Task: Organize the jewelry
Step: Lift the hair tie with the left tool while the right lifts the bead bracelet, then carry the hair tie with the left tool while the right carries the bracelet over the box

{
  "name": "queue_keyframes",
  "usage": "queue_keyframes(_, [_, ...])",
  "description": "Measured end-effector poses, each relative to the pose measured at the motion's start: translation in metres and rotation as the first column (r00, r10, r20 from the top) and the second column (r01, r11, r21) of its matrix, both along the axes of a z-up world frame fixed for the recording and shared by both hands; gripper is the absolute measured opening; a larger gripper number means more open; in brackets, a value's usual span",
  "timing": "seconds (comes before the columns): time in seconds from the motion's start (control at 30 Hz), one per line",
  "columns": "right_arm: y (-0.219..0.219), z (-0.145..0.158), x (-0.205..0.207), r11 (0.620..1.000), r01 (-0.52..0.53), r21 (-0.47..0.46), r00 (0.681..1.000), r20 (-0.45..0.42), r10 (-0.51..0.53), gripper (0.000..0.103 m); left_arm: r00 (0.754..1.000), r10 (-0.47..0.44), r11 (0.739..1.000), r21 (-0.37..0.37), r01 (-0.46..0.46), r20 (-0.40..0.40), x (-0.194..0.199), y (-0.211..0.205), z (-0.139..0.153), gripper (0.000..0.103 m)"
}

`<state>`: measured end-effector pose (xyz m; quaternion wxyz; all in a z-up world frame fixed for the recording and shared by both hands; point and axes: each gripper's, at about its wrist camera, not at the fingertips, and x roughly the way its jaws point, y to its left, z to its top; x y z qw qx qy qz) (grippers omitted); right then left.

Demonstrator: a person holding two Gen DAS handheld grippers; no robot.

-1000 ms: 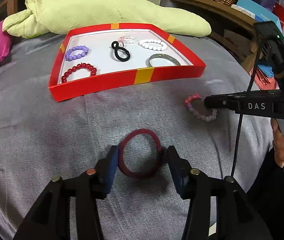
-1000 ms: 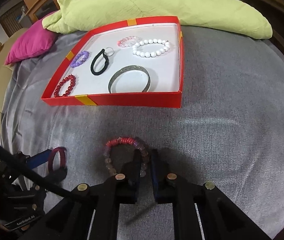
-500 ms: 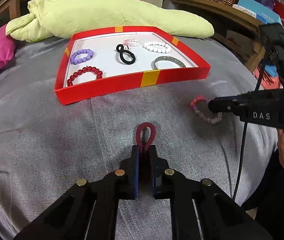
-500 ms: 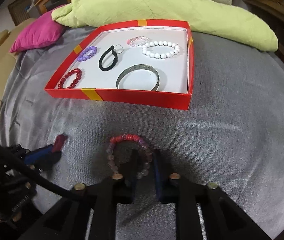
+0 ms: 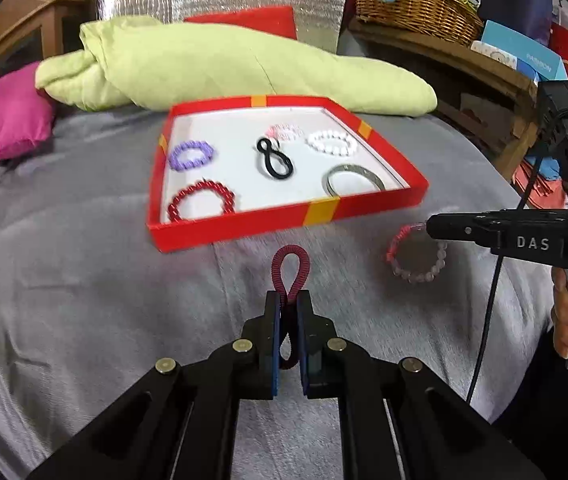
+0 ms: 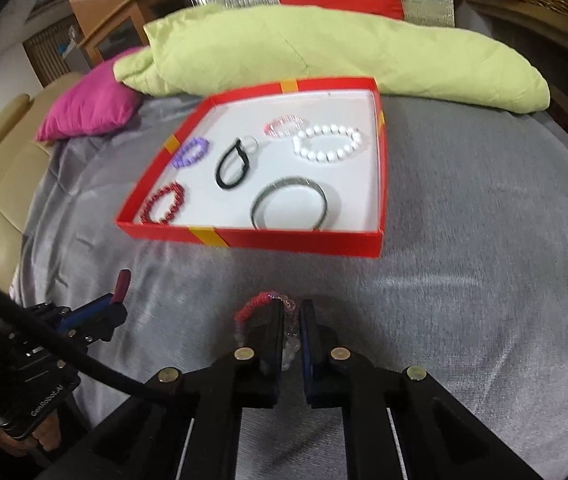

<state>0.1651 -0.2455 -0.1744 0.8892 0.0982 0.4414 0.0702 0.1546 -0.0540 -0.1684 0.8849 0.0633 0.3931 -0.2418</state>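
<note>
The left tongs (image 5: 289,300) were clenched on a dark red coiled hair band (image 5: 291,270), the right tongs (image 6: 293,314) on a pink-and-clear beaded bracelet (image 6: 262,300), at lower centre, presumably for transfer into the red cardboard tray (image 5: 276,226) above.

Beaded bracelet (image 6: 262,306) partly hidden by right gripper (image 6: 293,320); tray (image 6: 284,239) contents motion-blurred.

Bare grey cover (image 6: 484,280) before red tray (image 6: 296,239): free passage; green pillow (image 6: 324,48) blocks beyond.
</note>
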Motion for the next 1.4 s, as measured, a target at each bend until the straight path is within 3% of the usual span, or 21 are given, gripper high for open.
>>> queue_keyframes(0.3, [0.003,0.02,-0.004,0.996,-0.013,0.085,0.995,0.096,0.005,0.009,0.999,0.026,1.0,-0.001,-0.026,0.044,0.0,0.006,0.01,0.008])
queue_keyframes(0.7, [0.008,0.018,-0.003,0.995,-0.031,0.093,0.996,0.086,0.023,0.009,0.994,0.074,0.996,0.048,-0.079,0.086,0.002,0.003,0.016,0.008])
queue_keyframes(1.4, [0.024,0.029,0.001,0.99,-0.061,0.126,0.992,0.119,0.046,0.009,0.988,0.099,0.994,0.036,-0.103,0.119,0.006,0.006,0.029,0.008])
